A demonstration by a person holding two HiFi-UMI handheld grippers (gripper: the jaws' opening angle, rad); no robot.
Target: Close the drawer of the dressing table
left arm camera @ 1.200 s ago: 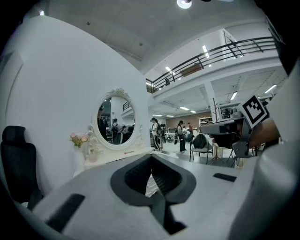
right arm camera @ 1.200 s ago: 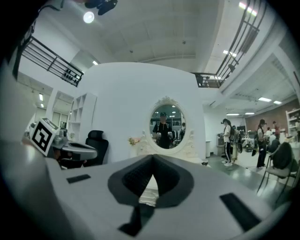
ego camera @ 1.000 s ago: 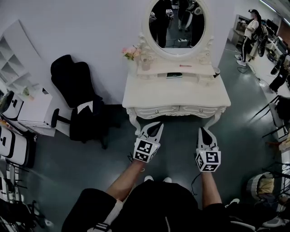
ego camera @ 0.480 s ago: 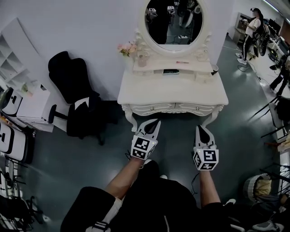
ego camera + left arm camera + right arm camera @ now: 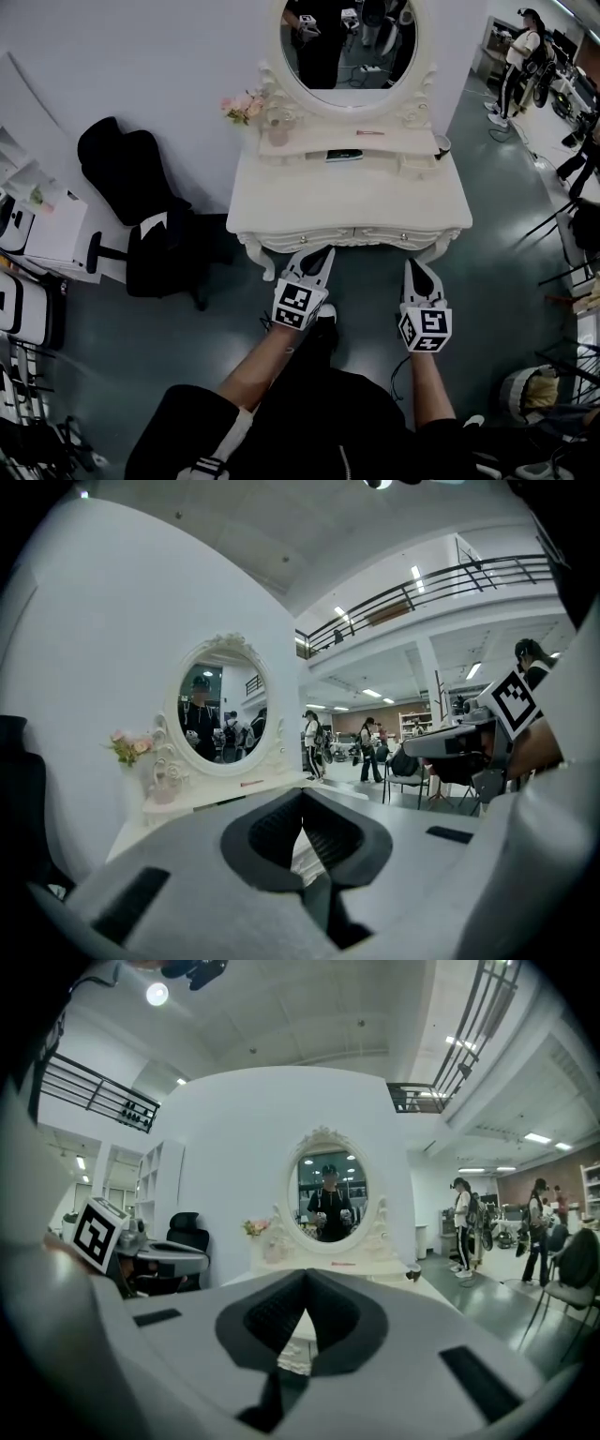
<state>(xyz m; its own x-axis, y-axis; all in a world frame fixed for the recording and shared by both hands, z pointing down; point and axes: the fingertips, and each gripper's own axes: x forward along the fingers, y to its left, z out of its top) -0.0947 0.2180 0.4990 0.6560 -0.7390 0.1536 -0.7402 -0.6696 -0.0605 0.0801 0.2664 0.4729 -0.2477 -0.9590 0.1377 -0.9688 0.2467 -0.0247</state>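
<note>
The white dressing table stands against the wall, with an oval mirror above it. Its two drawer fronts with small knobs run under the front edge, and I cannot tell whether either one stands out. My left gripper is shut and empty, its tips just short of the left drawer front. My right gripper is also shut and empty, a little below the right drawer front. In the left gripper view the left gripper points at the table's corner. In the right gripper view the right gripper faces the table's carved front.
A black office chair stands left of the table, with white shelving beyond it. Pink flowers and a dark flat thing sit on the table's raised shelf. People stand at the far right. A bin is at my right.
Both grippers have moved forward together toward the table's front, and the table now sits closer to their tips. Both stay shut.
</note>
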